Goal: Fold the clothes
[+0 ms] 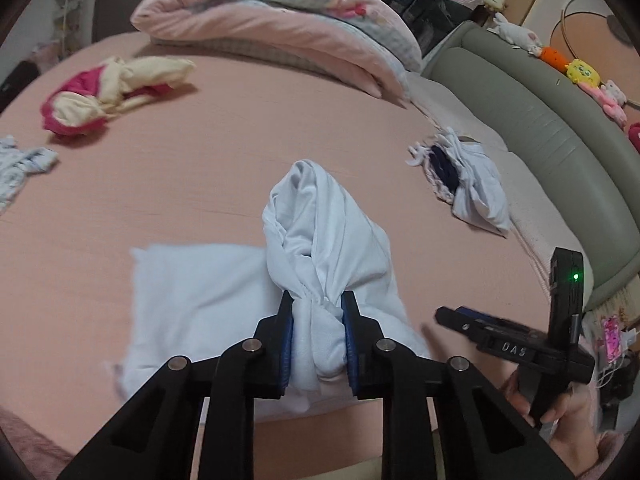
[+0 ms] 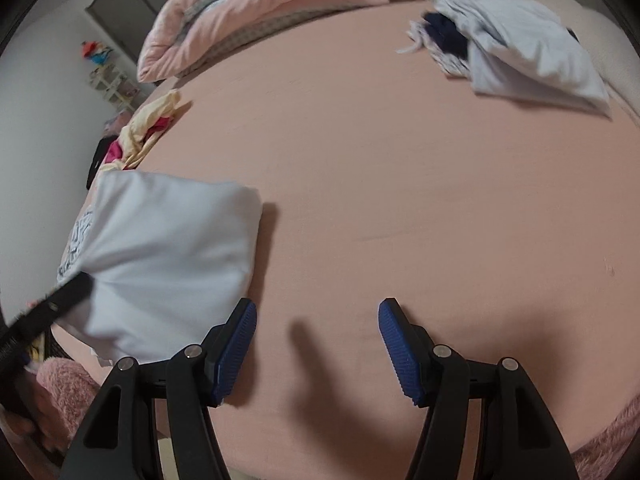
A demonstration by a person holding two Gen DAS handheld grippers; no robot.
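Pink sheeting covers the bed (image 1: 224, 152), which carries everything here. A folded pink quilt (image 1: 272, 28) lies along its far edge, with a grey padded headboard (image 1: 520, 112) curving down the right edge in the left wrist view. The white shirt (image 1: 320, 240), the garment being folded, lies near the bed's near edge: part of it is spread flat on the sheet and the rest is gathered into a bunched rope of cloth that rises toward the left gripper (image 1: 317, 320). Its blue-padded fingers (image 1: 286, 340) are drawn narrow and pinch that bunched cloth between them. Toward the headboard edge lies a white-and-navy heap (image 2: 516, 48) of clothes, well apart from the shirt. Near the far left corner lies a crumpled red-and-cream garment (image 1: 108, 92), and a patterned pale cloth (image 1: 20, 164) lies at the left edge. The right gripper (image 2: 318, 344) hovers over bare sheet just beside the shirt, its fingers (image 2: 236, 344) standing wide with nothing between them; only their shadow falls on the sheet.
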